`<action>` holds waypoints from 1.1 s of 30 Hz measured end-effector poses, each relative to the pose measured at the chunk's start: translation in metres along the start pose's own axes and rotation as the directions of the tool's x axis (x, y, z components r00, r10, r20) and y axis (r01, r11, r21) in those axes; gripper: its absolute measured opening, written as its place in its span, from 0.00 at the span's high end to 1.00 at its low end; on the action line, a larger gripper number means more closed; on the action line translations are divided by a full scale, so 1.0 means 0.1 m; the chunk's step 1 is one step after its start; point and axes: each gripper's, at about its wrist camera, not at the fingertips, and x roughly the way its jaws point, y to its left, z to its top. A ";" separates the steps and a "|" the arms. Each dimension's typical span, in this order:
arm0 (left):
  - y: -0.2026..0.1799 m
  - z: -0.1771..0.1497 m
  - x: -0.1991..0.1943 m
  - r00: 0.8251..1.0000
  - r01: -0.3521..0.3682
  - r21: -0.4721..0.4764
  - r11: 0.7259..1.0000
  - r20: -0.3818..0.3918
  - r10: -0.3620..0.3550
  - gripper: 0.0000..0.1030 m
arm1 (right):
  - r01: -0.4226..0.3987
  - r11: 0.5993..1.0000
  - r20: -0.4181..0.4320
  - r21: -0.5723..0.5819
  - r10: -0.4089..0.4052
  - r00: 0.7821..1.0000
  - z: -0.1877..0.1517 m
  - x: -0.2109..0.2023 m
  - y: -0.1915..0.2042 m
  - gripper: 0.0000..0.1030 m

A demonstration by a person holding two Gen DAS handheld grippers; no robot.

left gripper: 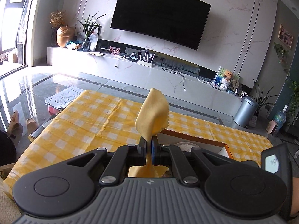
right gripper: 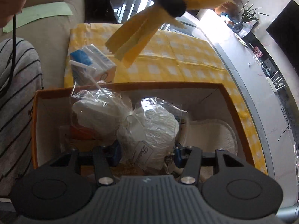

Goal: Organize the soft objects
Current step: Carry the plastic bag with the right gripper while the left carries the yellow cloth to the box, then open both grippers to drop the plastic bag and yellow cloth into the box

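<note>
Black wall-mounted television (left gripper: pixel 160 15); golden acorn-shaped jar (left gripper: pixel 64 36) on white marble console (left gripper: pixel 130 69); grey cylindrical bin (left gripper: pixel 245 112); brown teddy bear (left gripper: pixel 228 75).

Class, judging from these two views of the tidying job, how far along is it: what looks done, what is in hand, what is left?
Done: two wrapped white bundles and a white fleecy pad lie in the orange box.
In hand: the left tongs are shut on a yellow cloth, held above the table.
Left: the cloth is not yet in the box; the right tongs straddle one bundle, grip unclear.
</note>
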 end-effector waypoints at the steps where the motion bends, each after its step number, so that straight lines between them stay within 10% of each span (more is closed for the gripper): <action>1: 0.00 0.00 -0.01 1.000 0.004 0.005 1.000 0.000 -0.004 0.95 | 0.002 1.000 -0.012 -0.009 -0.003 1.000 0.01 0.06 0.03 0.48; 5: -0.03 -0.02 -0.02 1.000 0.031 0.011 0.999 -0.002 -0.031 0.95 | 0.070 0.998 -0.043 -0.002 -0.070 0.997 0.04 0.21 0.04 0.12; 13: -0.10 -0.04 0.18 0.993 0.103 -0.013 0.995 -0.050 -0.104 0.95 | 0.062 0.947 0.191 0.316 -0.128 0.973 -0.38 -0.48 -0.40 0.05; 16: -0.17 -0.09 0.29 0.993 0.084 -0.009 0.996 -0.080 -0.085 0.95 | -0.043 0.883 0.278 0.467 -0.100 0.955 -0.59 -0.59 -0.56 0.08; 20: -0.25 -0.14 0.42 0.993 0.093 -0.002 0.996 -0.079 -0.093 0.95 | -0.264 0.850 0.378 0.456 0.084 0.922 -0.70 -0.51 -0.55 0.50; 33: -0.47 -0.17 0.85 0.941 0.318 -0.039 0.947 -0.109 -0.320 0.84 | -0.258 0.716 0.453 0.649 -0.091 0.887 -1.22 -0.71 -0.74 0.48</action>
